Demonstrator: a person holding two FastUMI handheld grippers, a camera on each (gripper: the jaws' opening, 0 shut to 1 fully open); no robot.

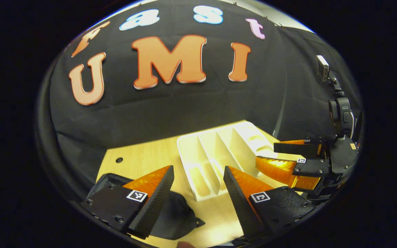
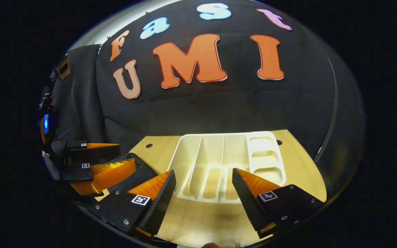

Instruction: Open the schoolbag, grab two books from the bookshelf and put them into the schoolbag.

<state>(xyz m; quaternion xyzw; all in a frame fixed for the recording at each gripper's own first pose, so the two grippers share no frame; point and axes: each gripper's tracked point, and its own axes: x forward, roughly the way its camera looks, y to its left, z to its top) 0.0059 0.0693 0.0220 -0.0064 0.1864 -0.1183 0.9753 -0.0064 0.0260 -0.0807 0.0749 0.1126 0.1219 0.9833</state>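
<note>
A white bookshelf rack with upright dividers stands on the wooden table; its slots look bare. My left gripper is open and holds nothing, just in front of the rack. Under its left finger lies the black schoolbag. To the right hovers my right gripper, by the rack's right end. In the right gripper view, the rack is straight ahead and my right gripper is open over its near edge. The left gripper hangs at the left, above the schoolbag.
The black cloth wall rises close behind the table. Small round holes mark the tabletop near its back corners. Bare wood lies to the right of the rack, up to the table's edge.
</note>
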